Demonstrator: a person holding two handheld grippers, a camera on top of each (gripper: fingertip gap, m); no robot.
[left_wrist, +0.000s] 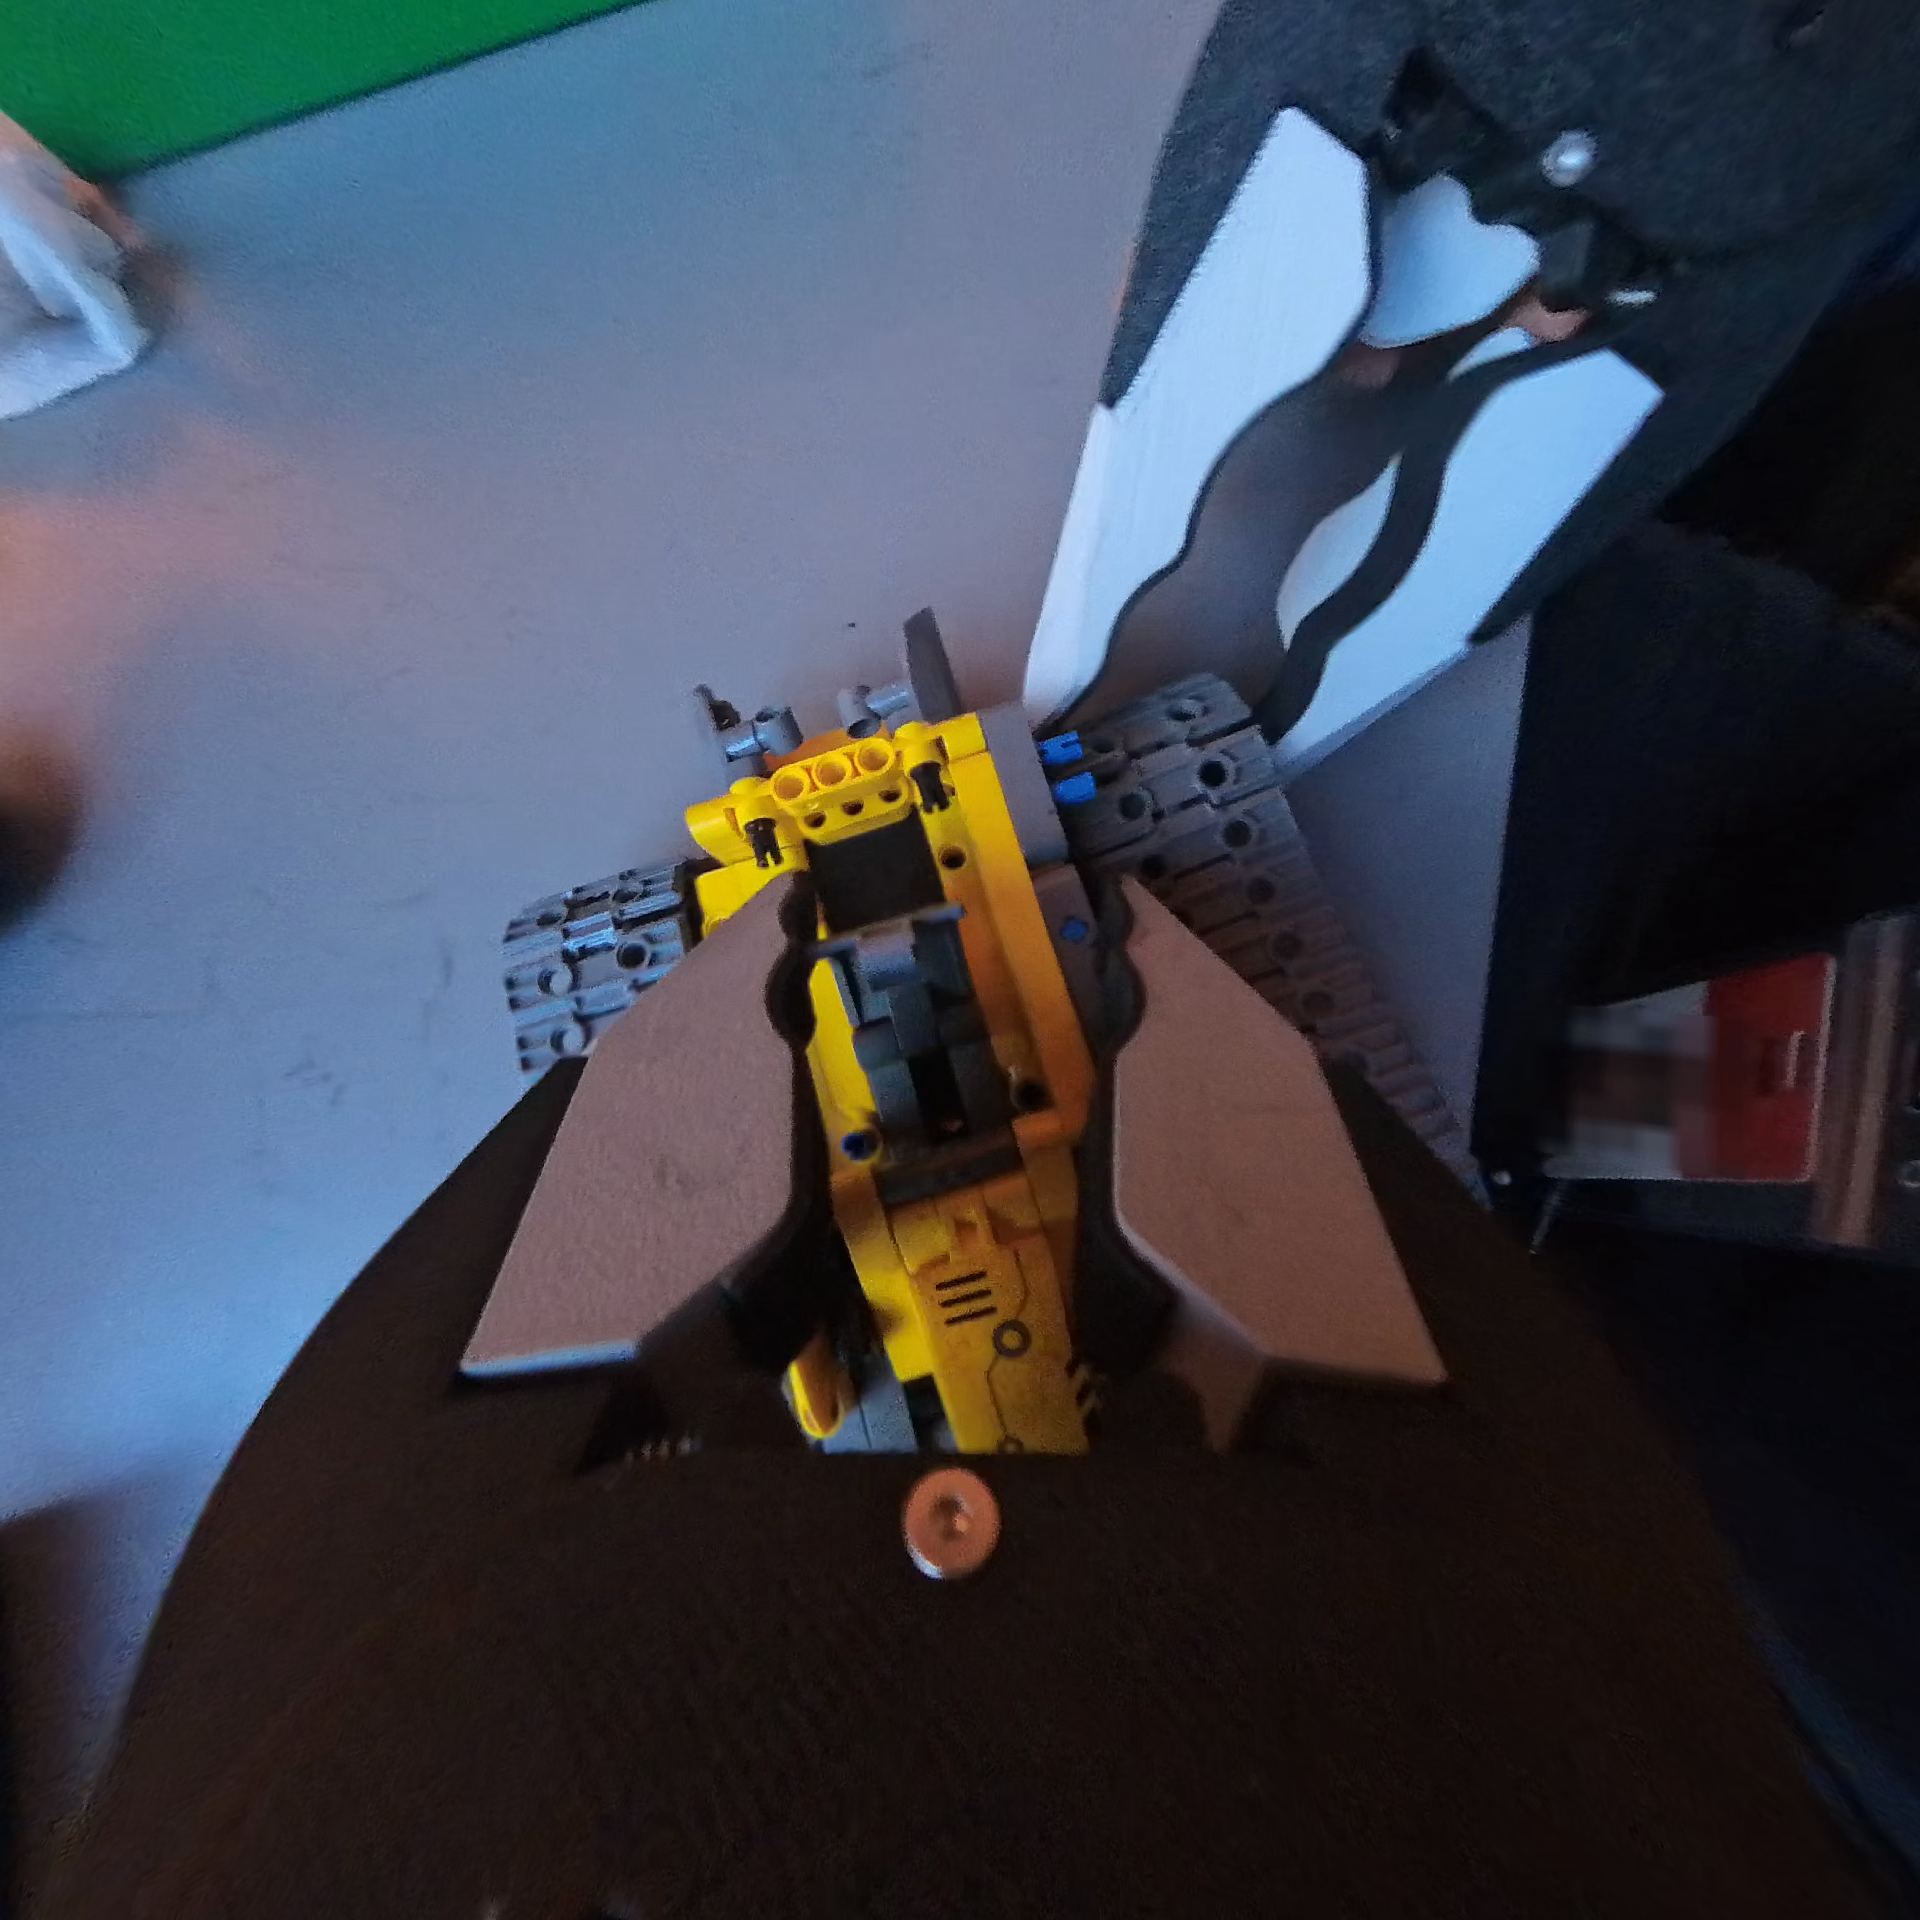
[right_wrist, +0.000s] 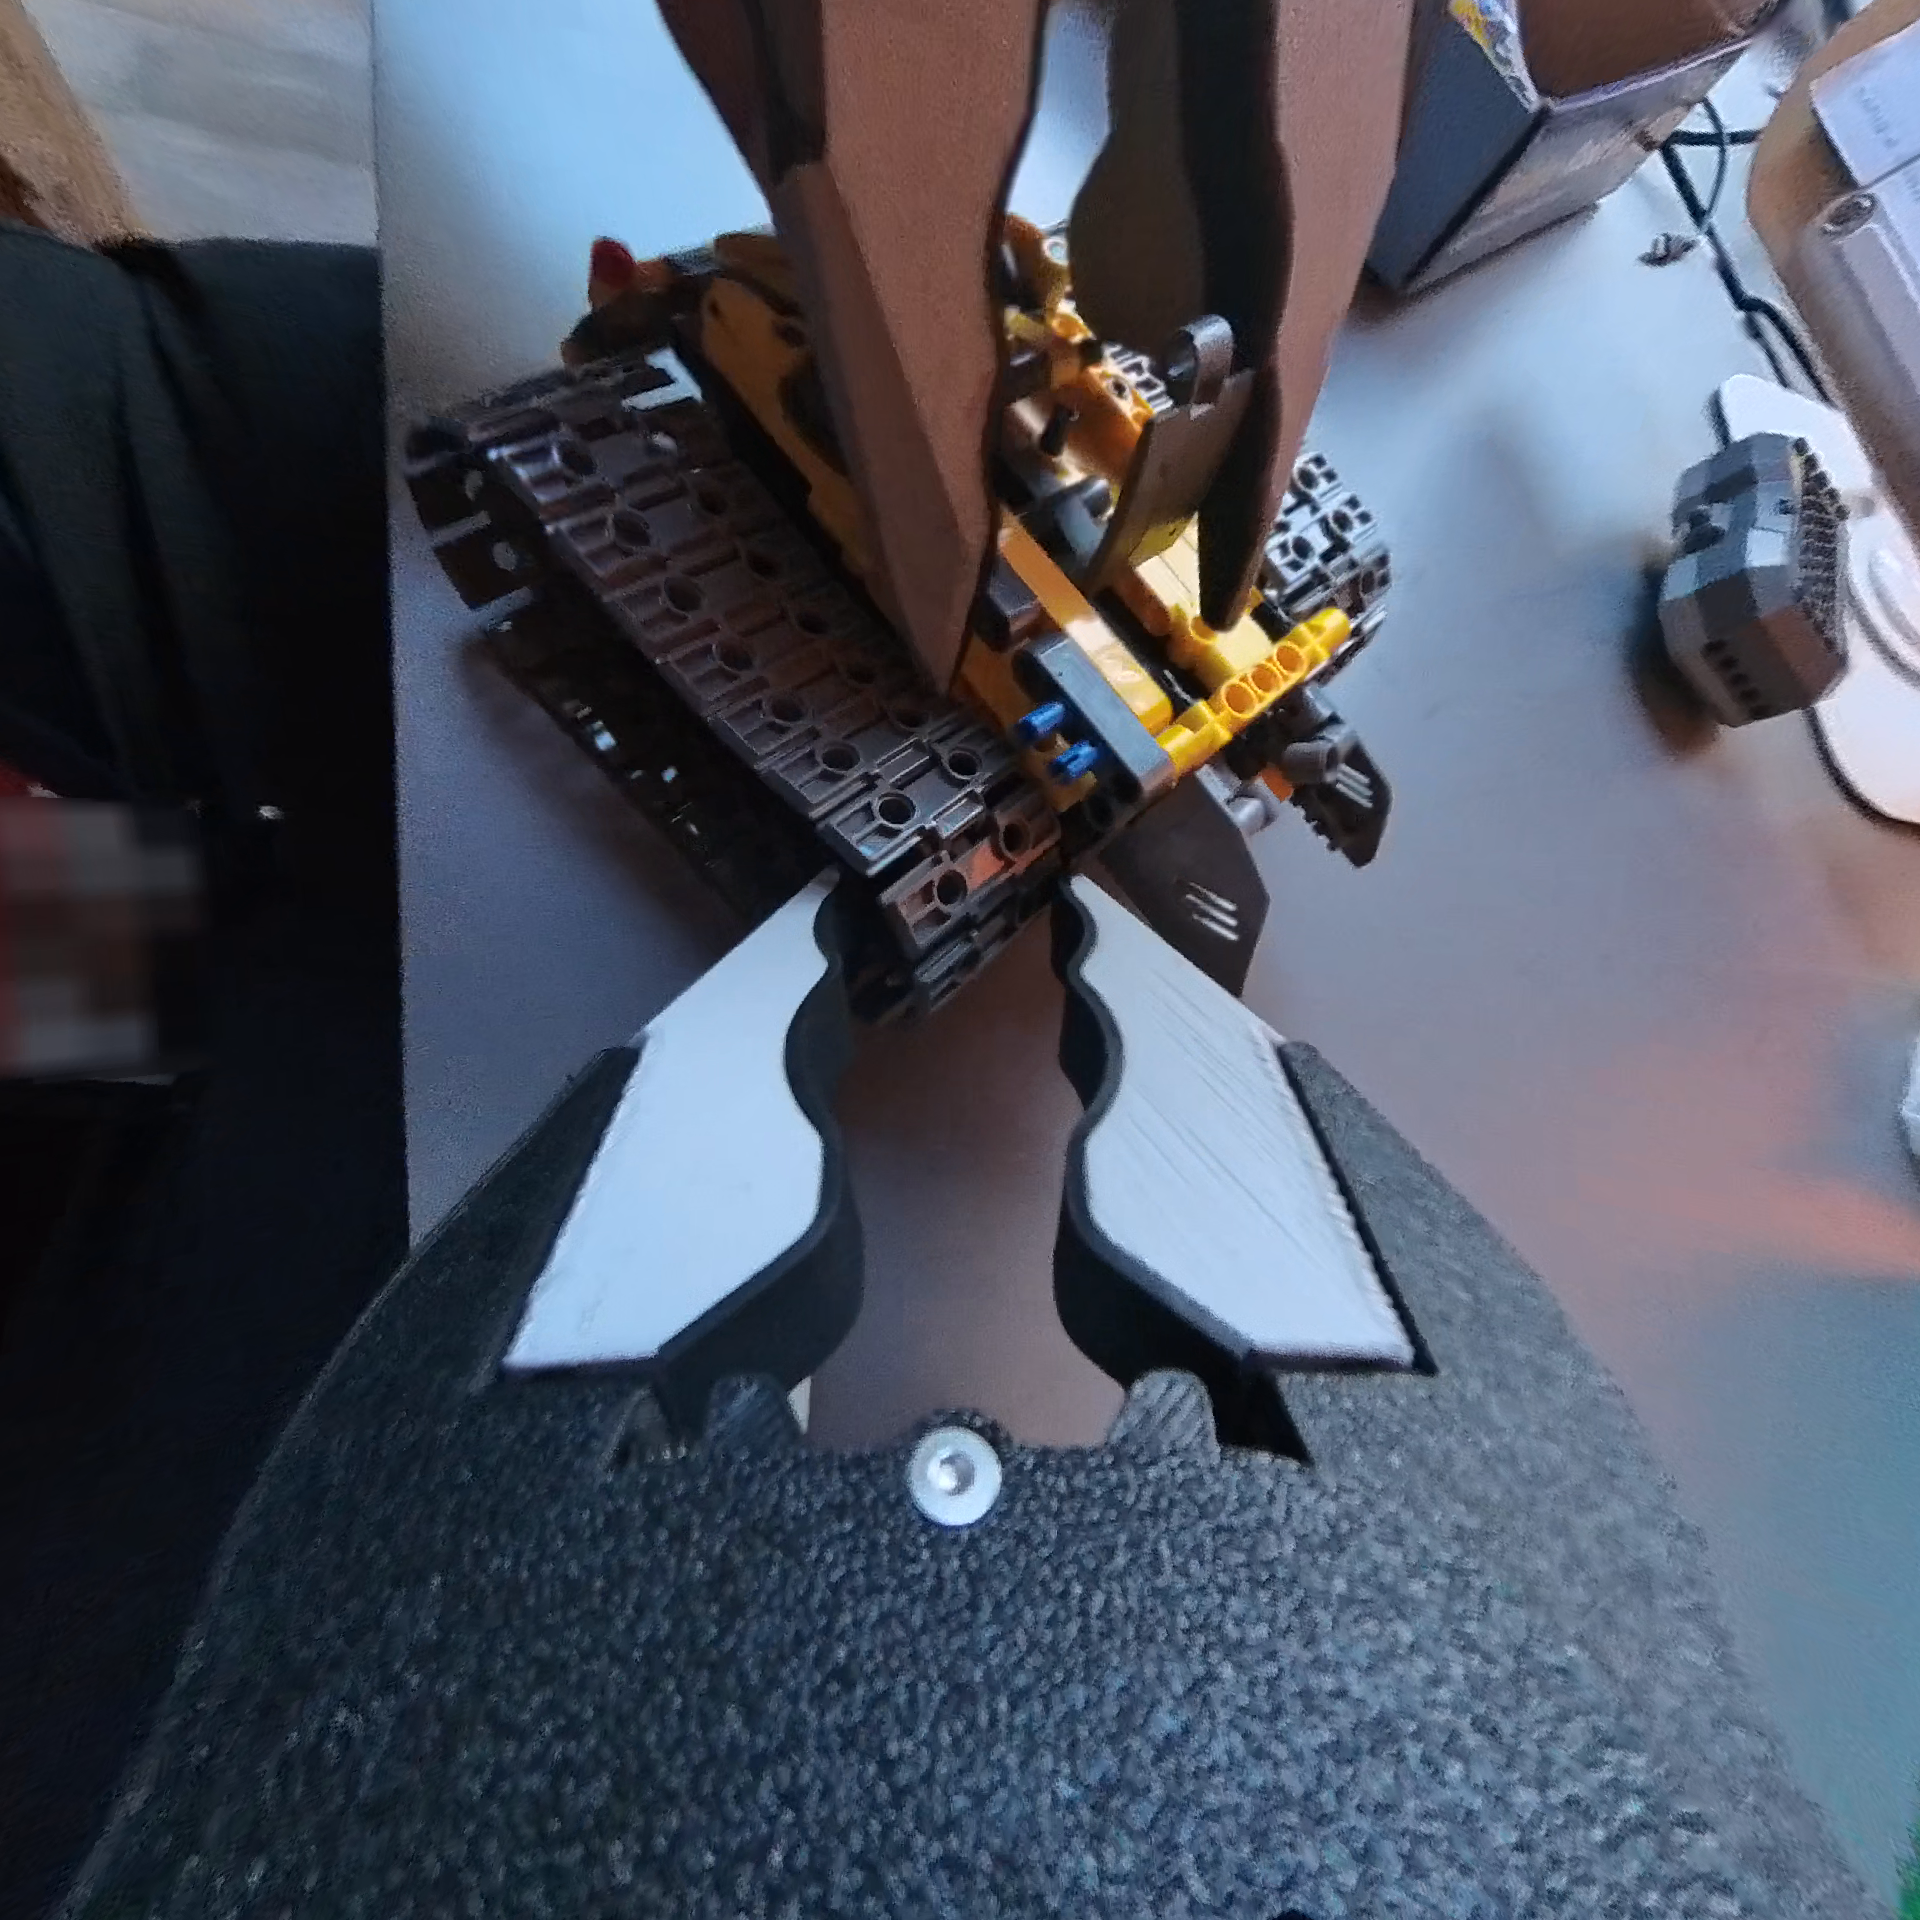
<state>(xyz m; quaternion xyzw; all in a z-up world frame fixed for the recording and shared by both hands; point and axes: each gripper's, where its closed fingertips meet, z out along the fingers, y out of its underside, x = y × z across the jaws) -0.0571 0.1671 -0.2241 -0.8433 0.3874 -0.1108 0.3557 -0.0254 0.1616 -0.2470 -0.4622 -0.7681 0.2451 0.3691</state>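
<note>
A yellow brick-built tracked vehicle (left_wrist: 831, 800) stands on a grey table (left_wrist: 468, 582). My left gripper (left_wrist: 945, 914) is shut on its yellow body from above, one brown finger on each side. In the right wrist view the left gripper (right_wrist: 1086, 634) comes down onto the vehicle (right_wrist: 1257, 675). My right gripper (right_wrist: 945, 904) has its grey fingers on either side of the front end of one grey track (right_wrist: 748, 644), and both seem to touch it. It also shows in the left wrist view (left_wrist: 1158, 717), at that track (left_wrist: 1195, 790). A second track (left_wrist: 592, 956) sits on the far side.
A loose grey brick unit (right_wrist: 1756, 582) lies on a white disc at the right, with black cables and a cardboard box (right_wrist: 1538, 135) behind. A person in black (right_wrist: 156, 520) is at the table's left edge. A dark shelf (left_wrist: 1714, 1091) stands to the right.
</note>
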